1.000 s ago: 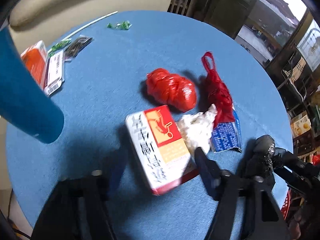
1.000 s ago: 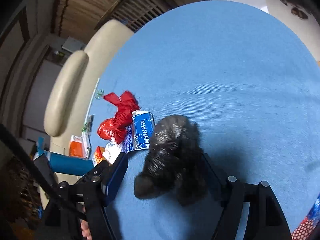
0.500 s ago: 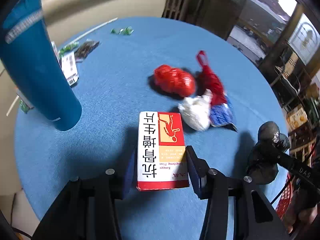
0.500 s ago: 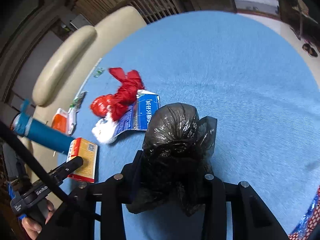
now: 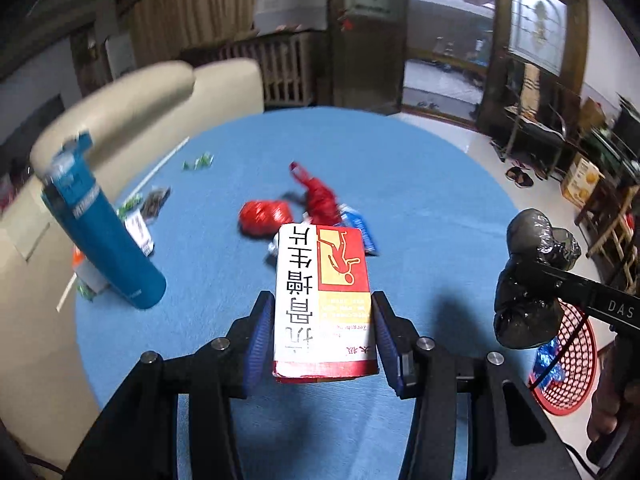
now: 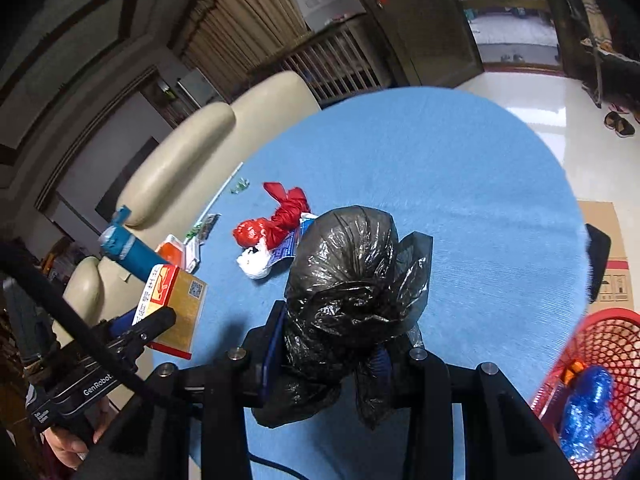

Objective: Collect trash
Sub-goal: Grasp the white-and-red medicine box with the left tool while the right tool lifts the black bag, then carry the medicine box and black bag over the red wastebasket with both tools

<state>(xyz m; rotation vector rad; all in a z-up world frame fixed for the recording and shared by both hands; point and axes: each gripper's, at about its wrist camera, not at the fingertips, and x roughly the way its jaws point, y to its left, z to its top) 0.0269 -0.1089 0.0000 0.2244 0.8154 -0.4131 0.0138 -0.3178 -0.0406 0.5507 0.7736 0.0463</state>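
Left gripper (image 5: 323, 330) clamped on the white-and-red box (image 5: 325, 300), pads pressing both long sides, box lifted clear of the blue table (image 5: 420, 200). Jaws closed in on it within the last second, steady since. Right gripper (image 6: 329, 346) pinched tight on the black bag (image 6: 348, 284), crumpled plastic bulging above and drooping below the jaws, also off the table; jaws likewise drawn shut on it within the second.

Left on the table, farther off near the middle: red bag (image 5: 264, 218), red knotted bag (image 5: 318, 196) just right of it, blue wrapper (image 5: 362, 226) touching that, white wad (image 6: 252, 260) beside them. At the far left edge: blue bottle (image 5: 106, 236) standing tilted in view, small packets (image 5: 140, 224) around its base, green scraps (image 5: 198, 161) beyond.

Red basket (image 6: 592, 372) low at the right, past the table's edge, blue wrapper inside (image 6: 586, 412). Cream sofa (image 5: 132, 108) behind the table on the left.
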